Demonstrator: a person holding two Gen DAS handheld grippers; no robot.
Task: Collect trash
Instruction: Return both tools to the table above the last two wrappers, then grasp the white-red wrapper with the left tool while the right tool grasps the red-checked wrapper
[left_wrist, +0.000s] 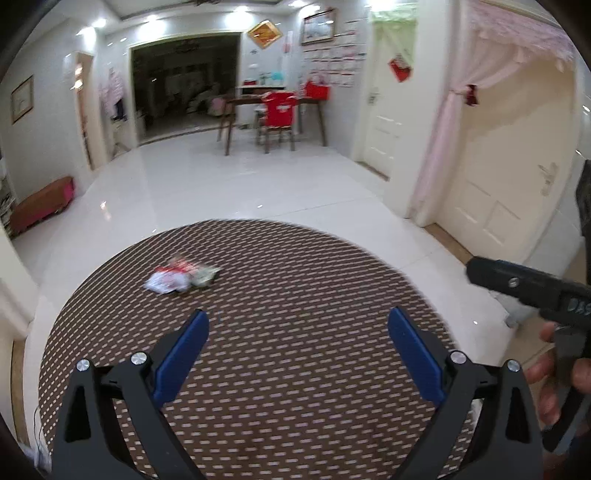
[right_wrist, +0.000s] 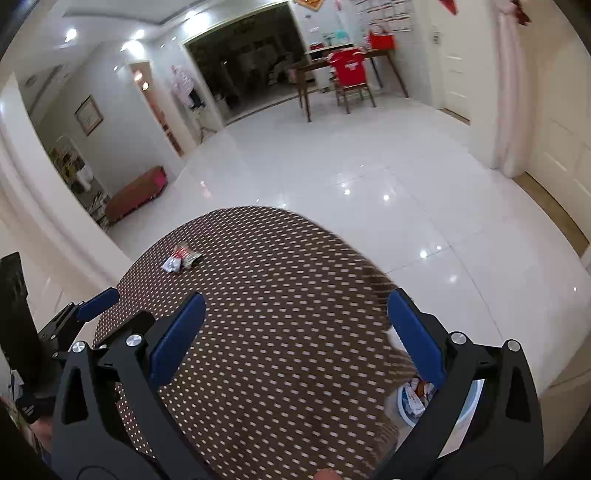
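Crumpled red-and-white wrappers (left_wrist: 181, 278) lie on a round table with a brown dotted cloth (left_wrist: 295, 369). They also show in the right wrist view (right_wrist: 181, 257), far left on the table (right_wrist: 277, 332). My left gripper (left_wrist: 298, 321) is open and empty, above the table, short of the wrappers. My right gripper (right_wrist: 296, 306) is open and empty above the table's right half. A pale blue bin (right_wrist: 424, 402) holding scraps sits on the floor below the table's right edge. The right gripper's black body (left_wrist: 524, 288) shows at the right of the left wrist view.
Shiny white tile floor (left_wrist: 240, 184) surrounds the table. A wooden desk with a red-covered chair (left_wrist: 279, 110) stands at the far wall. A brown bench (left_wrist: 40, 206) is at the left. White doors with pink curtains (left_wrist: 491, 166) are at the right.
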